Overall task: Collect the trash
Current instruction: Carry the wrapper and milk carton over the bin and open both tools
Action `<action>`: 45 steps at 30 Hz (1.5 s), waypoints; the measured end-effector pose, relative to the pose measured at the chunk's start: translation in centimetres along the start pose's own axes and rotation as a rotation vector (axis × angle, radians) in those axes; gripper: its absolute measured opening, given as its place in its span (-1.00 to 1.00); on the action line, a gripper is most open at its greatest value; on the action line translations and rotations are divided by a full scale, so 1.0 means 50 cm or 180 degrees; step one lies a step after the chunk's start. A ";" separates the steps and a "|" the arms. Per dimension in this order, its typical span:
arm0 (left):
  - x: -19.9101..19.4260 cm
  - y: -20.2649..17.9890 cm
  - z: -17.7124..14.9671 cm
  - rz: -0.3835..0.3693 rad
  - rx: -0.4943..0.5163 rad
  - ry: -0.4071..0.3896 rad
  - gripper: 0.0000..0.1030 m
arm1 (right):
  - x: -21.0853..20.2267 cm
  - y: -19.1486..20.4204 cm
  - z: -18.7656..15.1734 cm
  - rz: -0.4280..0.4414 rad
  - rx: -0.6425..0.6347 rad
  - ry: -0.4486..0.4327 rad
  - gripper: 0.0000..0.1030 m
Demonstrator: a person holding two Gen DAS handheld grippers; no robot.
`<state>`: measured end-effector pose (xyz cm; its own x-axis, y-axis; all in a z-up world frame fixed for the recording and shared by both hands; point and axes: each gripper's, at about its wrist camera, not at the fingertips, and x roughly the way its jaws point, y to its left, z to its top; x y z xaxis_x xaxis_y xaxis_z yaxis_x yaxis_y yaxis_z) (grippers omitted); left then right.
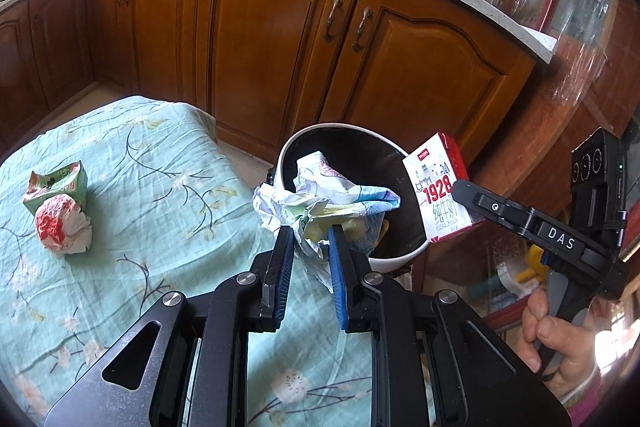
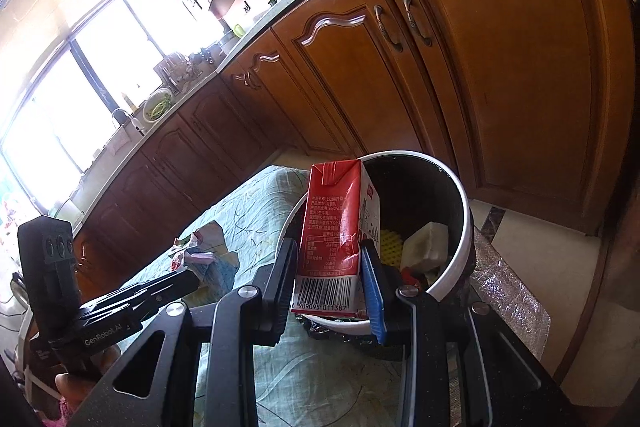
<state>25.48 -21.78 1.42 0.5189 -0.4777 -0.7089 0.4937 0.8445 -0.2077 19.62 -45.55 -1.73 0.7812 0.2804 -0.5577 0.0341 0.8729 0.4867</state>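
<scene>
Left wrist view
Left tongs (image 1: pixel 310 235): clamped on crumpled paper (image 1: pixel 320 193), held at the near rim of the bin (image 1: pixel 394 259).
Paper: partly over the bin's mouth, partly over the counter (image 1: pixel 120 167) edge.
Right tongs (image 1: pixel 466 199): at right, gripping a milk carton (image 1: pixel 436 187), tilted, above the bin's far-right rim.
Hand (image 1: pixel 556 331): wrapped around the right tool's handle.
Counter: covered in a teal floral cloth.
Trash on the counter: a green box (image 1: pixel 60 183) with a red-and-white wrapper ball (image 1: pixel 62 223) touching its front, well apart from the bin.

Right wrist view
Right tongs (image 2: pixel 328 267): closed on the carton (image 2: pixel 336 227), red side and barcode facing the camera, upright over the bin's (image 2: pixel 466 227) near rim.
Bin: white rim, black inside, holding a yellow piece (image 2: pixel 390 247) and a pale block (image 2: pixel 424 245).
Left tongs (image 2: pixel 192 277): at left, pinching the paper (image 2: pixel 210 247) over the counter (image 2: pixel 256 223).
</scene>
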 end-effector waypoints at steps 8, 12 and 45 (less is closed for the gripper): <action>0.037 -0.020 0.029 -0.0001 0.0095 0.0075 -0.68 | 0.019 -0.007 0.013 -0.0060 0.0014 0.0033 -0.38; 0.063 -0.029 0.042 0.0005 0.0121 0.0136 -0.68 | 0.030 -0.010 0.024 -0.0102 0.0008 0.0062 -0.38; 0.185 -0.062 0.063 0.0037 0.0181 0.0437 -0.09 | 0.096 -0.055 0.057 -0.0183 0.0089 0.0208 0.34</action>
<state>30.94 -29.61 -2.37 0.4264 -0.4270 -0.7974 0.5290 0.8328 -0.1632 25.03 -47.74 -3.83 0.7352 0.2564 -0.6275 0.0958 0.8771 0.4706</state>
